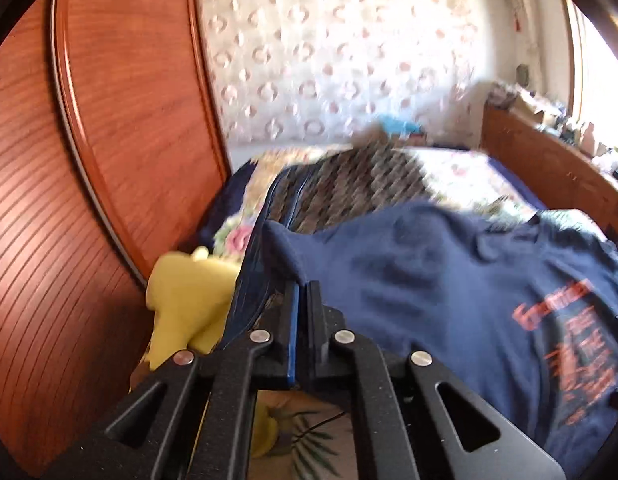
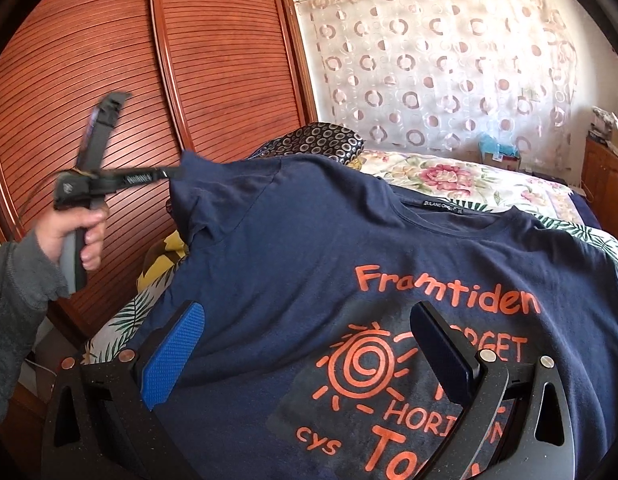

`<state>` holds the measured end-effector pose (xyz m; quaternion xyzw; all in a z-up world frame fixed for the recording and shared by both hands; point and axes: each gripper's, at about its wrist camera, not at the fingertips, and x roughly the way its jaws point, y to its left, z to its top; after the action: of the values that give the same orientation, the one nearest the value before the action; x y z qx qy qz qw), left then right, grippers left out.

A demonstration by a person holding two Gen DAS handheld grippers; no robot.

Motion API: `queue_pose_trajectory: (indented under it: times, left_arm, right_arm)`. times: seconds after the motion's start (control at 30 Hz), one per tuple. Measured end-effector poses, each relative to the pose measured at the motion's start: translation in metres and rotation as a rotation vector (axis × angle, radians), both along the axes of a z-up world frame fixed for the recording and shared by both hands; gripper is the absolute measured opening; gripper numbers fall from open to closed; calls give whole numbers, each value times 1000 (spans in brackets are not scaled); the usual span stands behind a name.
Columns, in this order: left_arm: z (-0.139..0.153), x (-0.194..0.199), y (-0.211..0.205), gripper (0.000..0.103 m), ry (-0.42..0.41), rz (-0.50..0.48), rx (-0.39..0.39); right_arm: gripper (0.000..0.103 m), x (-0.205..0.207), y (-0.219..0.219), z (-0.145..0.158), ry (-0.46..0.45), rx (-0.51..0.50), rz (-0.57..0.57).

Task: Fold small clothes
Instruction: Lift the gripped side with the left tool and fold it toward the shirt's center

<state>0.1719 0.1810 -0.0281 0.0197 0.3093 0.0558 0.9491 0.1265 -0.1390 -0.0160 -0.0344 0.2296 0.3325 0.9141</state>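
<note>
The navy T-shirt (image 2: 293,248) lies print-up across the bed (image 2: 461,184), its far-left sleeve clamped in the left gripper (image 1: 302,286) for folding inward, while the right gripper (image 2: 305,360) hovers with fingers apart over the print.

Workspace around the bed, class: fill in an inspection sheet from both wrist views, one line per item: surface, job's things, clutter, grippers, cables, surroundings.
Surface: bed with floral cover, mostly under the shirt.
Job's things: navy T-shirt with orange print, spread on the bed, its sleeve corner lifted.
Clutter: yellow soft item by the bed's edge; dark ring-patterned cushion behind the shirt.
Grippers: left gripper shut, pinching the shirt's sleeve; right gripper open over the print, gripping nothing.
Cables: thin dark cord on the cover below the left gripper.
Surroundings: slatted wooden wardrobe doors; circle-patterned curtain; wooden cabinet.
</note>
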Motion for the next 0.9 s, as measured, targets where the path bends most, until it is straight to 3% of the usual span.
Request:
queue_pose_trajectory:
  times: [0.3, 0.43, 0.6, 0.63, 0.7, 0.73, 0.77, 0.9]
  left_arm:
    - [48, 14, -71, 4, -56, -195, -40]
    - [55, 25, -111, 4, -56, -270, -8]
    - [53, 24, -107, 5, -48, -246, 4]
    - [50, 23, -102, 7, -40, -243, -4]
    - [43, 21, -88, 31, -14, -231, -15]
    - [38, 19, -79, 51, -4, -210, -8]
    - [35, 16, -72, 59, 3, -196, 1]
    - [14, 12, -45, 60, 40, -133, 21]
  right_arm:
    - [103, 0, -15, 2, -7, 31, -53]
    - [103, 0, -21, 2, -2, 44, -82]
    - [103, -4, -19, 1, 4, 45, -96]
    - [103, -5, -16, 1, 1, 43, -97]
    - [103, -6, -12, 1, 2, 51, -93]
    - [103, -5, -12, 1, 7, 57, -90]
    - [103, -4, -12, 1, 11, 60, -87]
    - [103, -8, 2, -1, 11, 53, -71]
